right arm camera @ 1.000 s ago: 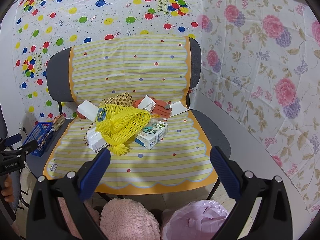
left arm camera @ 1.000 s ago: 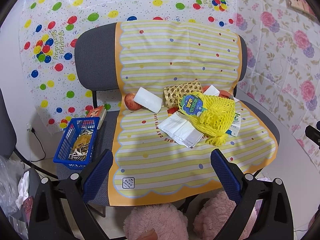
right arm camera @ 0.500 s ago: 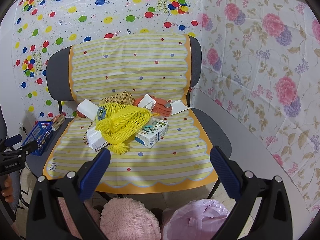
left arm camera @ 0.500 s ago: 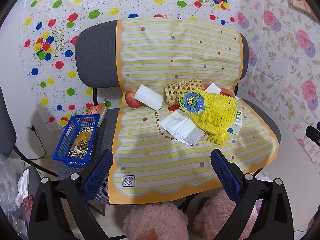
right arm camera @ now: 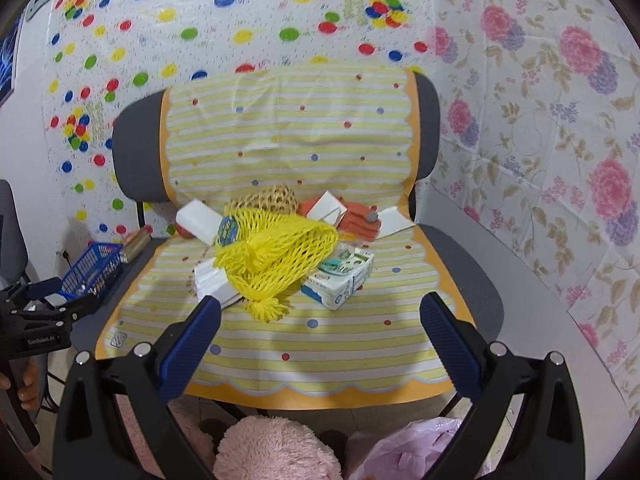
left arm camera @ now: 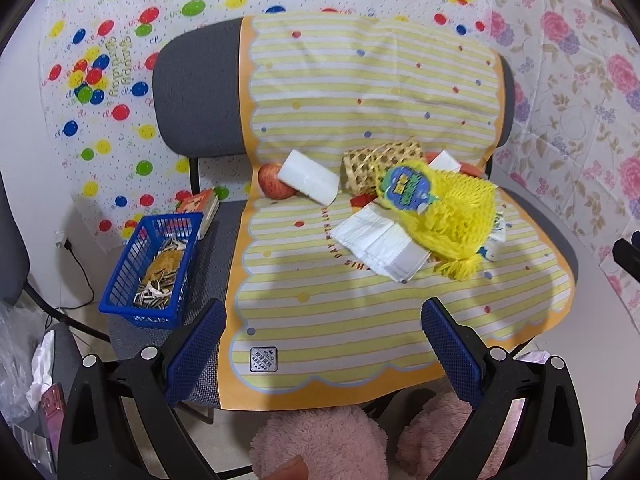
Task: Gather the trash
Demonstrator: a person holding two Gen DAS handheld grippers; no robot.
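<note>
A pile of trash lies on the striped cloth over a grey chair seat (left arm camera: 556, 240): a yellow mesh net (left arm camera: 452, 216) (right arm camera: 276, 256), white folded paper (left arm camera: 380, 240), a white block (left arm camera: 308, 178), a woven tan piece (left arm camera: 380, 160), a small carton (right arm camera: 340, 278) and an orange glove (right arm camera: 356, 220). An apple (left arm camera: 272, 184) sits behind the block. My left gripper (left arm camera: 324, 340) is open and empty in front of the seat. My right gripper (right arm camera: 320, 332) is open and empty, just short of the net's tassel.
A blue basket (left arm camera: 152, 268) with scraps stands on the seat's left side, a small book (left arm camera: 202, 208) behind it. A pink plastic bag (right arm camera: 412, 452) lies on the floor below the right gripper. Pink fuzzy slippers (left arm camera: 320, 444) show under the chair edge. Patterned walls stand behind.
Both grippers have moved a little closer to the chair; the pile looks larger. Nothing has been picked up.
</note>
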